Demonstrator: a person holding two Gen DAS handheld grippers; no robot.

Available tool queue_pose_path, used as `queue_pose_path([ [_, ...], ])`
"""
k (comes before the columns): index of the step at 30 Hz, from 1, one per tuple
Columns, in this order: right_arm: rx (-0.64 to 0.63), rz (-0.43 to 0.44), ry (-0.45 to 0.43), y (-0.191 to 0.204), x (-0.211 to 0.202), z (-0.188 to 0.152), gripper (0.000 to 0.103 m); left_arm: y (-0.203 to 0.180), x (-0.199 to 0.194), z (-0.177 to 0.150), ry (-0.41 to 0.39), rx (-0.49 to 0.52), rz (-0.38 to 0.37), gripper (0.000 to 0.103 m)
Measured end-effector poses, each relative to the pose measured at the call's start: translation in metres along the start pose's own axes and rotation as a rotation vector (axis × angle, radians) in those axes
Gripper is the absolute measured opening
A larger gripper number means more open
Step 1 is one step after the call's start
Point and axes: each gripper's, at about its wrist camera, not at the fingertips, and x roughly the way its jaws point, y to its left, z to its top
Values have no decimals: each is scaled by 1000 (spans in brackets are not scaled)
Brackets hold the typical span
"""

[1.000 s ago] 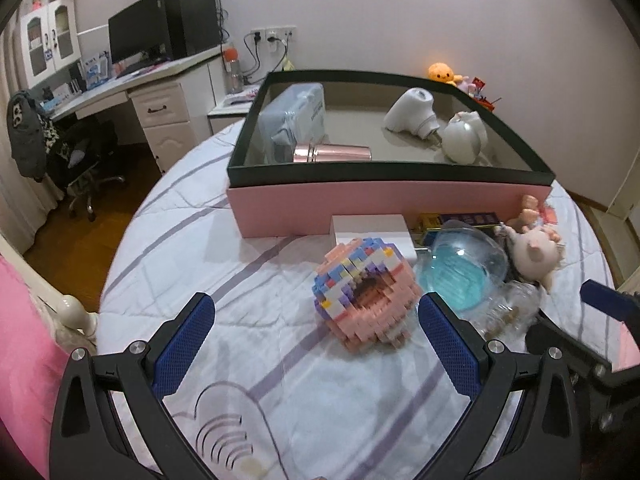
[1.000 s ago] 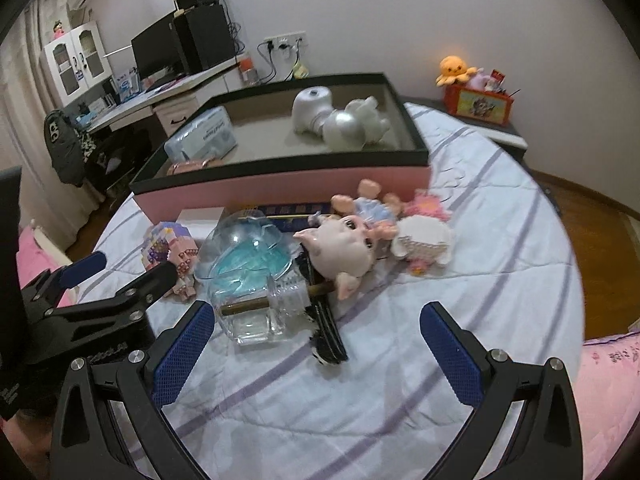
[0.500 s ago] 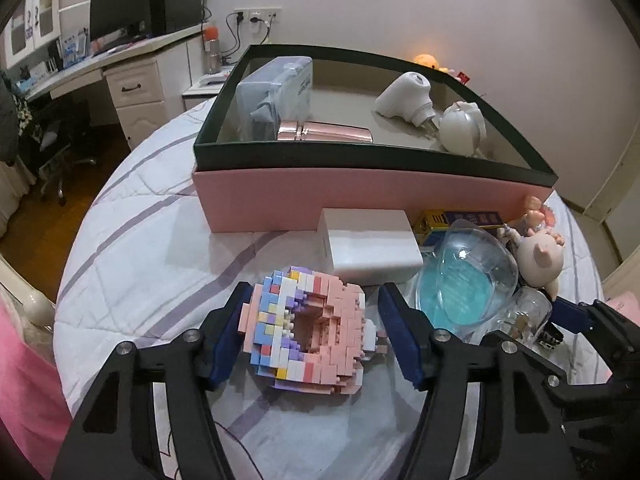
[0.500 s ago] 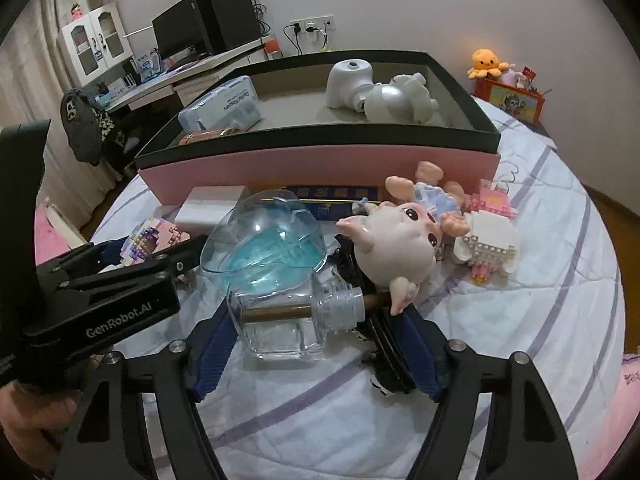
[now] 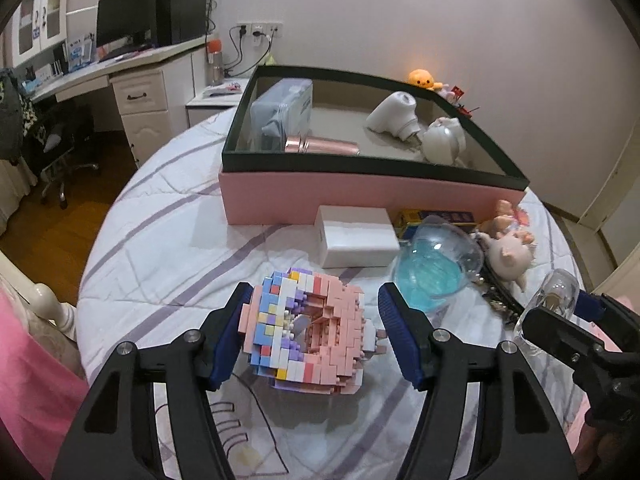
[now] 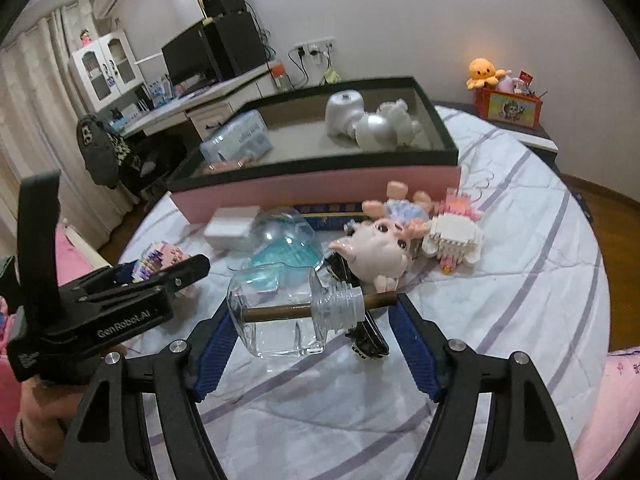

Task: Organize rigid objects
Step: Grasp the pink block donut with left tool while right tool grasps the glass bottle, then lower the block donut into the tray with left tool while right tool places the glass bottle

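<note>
I am holding the block donut (image 5: 308, 330) clamped in my left gripper (image 5: 312, 334) and the glass bottle (image 6: 280, 312) in my right gripper (image 6: 310, 344), the part-filled box (image 5: 360, 196) ahead, several toys left beside it.

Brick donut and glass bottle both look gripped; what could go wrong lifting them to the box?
1. The brick donut is built of small blocks; the left gripper jaws could break pieces loose.
2. The glass bottle is smooth, lies sideways in the right gripper, and could slip.
3. Both must clear the box wall.
</note>
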Motion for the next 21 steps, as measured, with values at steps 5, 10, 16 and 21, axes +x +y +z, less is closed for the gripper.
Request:
queue_pose_path([
  [5,-10,9,-27,5,-12,3,75,-4,-15,2,-31,13,-2,65],
  [10,-19,27,-49,7,-19,10,75,-8,-24,8,-46,30,-6,58],
  [16,-33,24,-86,5,-22,30,75,-8,-25,22,-60,22,-26,58],
  [21,-44,24,-107,2,-21,46,75,-10,-31,41,-99,38,-20,58],
])
